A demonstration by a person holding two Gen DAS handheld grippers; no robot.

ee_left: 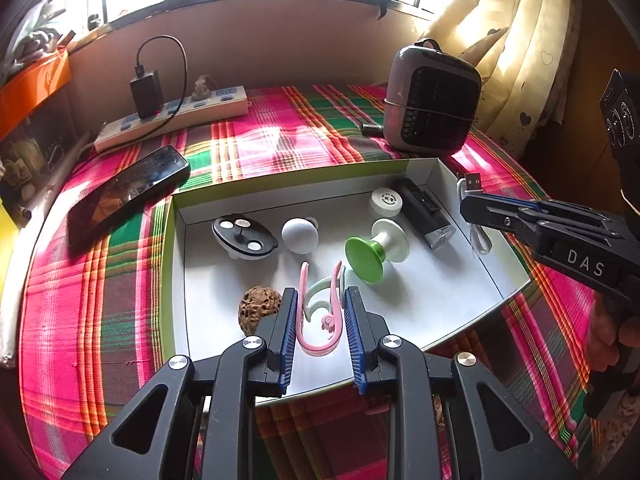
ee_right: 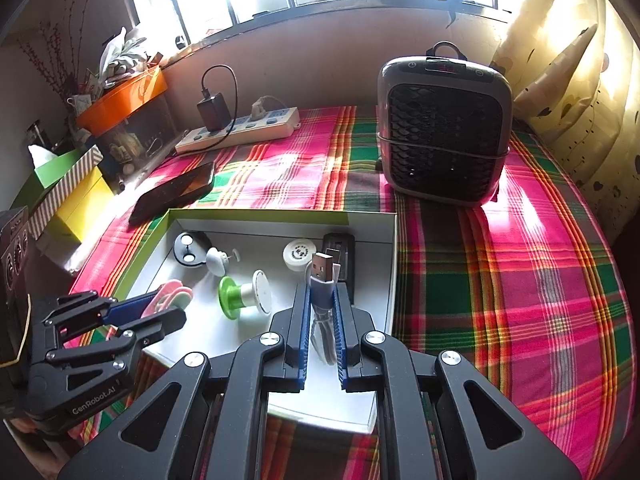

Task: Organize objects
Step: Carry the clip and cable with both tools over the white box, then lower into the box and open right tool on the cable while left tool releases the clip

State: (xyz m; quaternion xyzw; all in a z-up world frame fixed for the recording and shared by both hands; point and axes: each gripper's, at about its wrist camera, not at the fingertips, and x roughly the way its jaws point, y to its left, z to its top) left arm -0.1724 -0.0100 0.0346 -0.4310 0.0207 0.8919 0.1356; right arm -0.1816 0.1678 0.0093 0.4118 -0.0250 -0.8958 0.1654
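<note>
A white shallow box point(ee_left: 448, 300) point(ee_right: 390, 264) lies on the plaid cloth. In it are a green and white spool point(ee_left: 372, 250) point(ee_right: 240, 292), a white knob point(ee_left: 300, 235), a black oval piece point(ee_left: 244, 237), a white cap point(ee_left: 386, 201), a black torch point(ee_left: 426, 212) and a walnut point(ee_left: 258, 307). My left gripper point(ee_left: 321, 296) point(ee_right: 160, 306) is shut on pink and mint clips point(ee_left: 322, 316) point(ee_right: 170, 294) low over the box's near part. My right gripper point(ee_right: 322, 290) point(ee_left: 470, 202) is shut on a coiled USB cable point(ee_right: 322, 276) point(ee_left: 472, 182) above the box's right side.
A black phone point(ee_left: 124, 192) point(ee_right: 176, 192) lies left of the box. A power strip point(ee_left: 172, 118) point(ee_right: 240, 128) with a charger sits at the back. A grey heater point(ee_left: 434, 100) point(ee_right: 444, 128) stands at the back right. Boxes point(ee_right: 72, 196) crowd the left; curtains point(ee_right: 580, 80) hang right.
</note>
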